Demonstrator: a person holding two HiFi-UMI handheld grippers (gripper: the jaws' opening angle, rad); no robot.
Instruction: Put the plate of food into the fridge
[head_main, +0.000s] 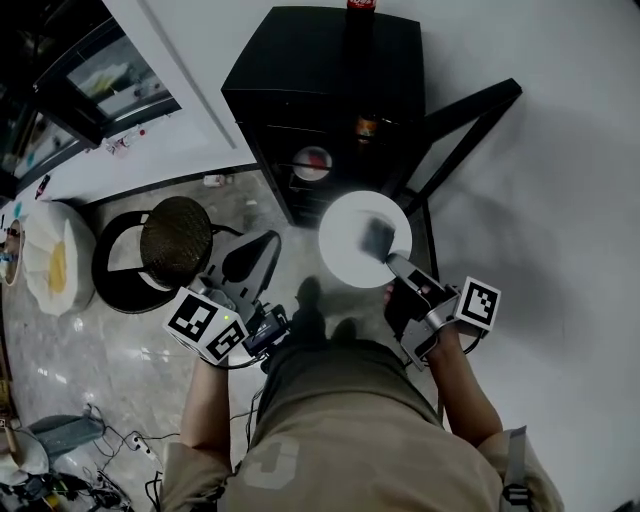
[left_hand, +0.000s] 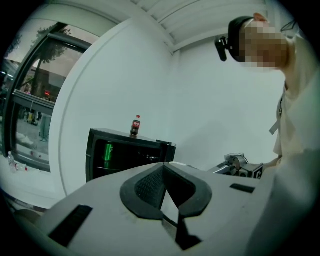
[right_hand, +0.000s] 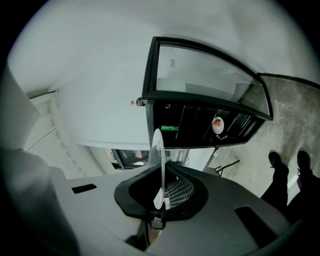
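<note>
A white plate hangs level in front of the black mini fridge, and my right gripper is shut on its near rim. A blurred grey patch lies on the plate; what it is I cannot tell. In the right gripper view the plate shows edge-on, clamped in the right gripper. The fridge's glass door stands open. My left gripper is lower left of the plate, shut and empty. The left gripper points towards the fridge.
Inside the fridge are a green can and a small plate with a red slice. A cola bottle stands on top. A round wicker stool and a white cushion are at the left, with cables on the floor.
</note>
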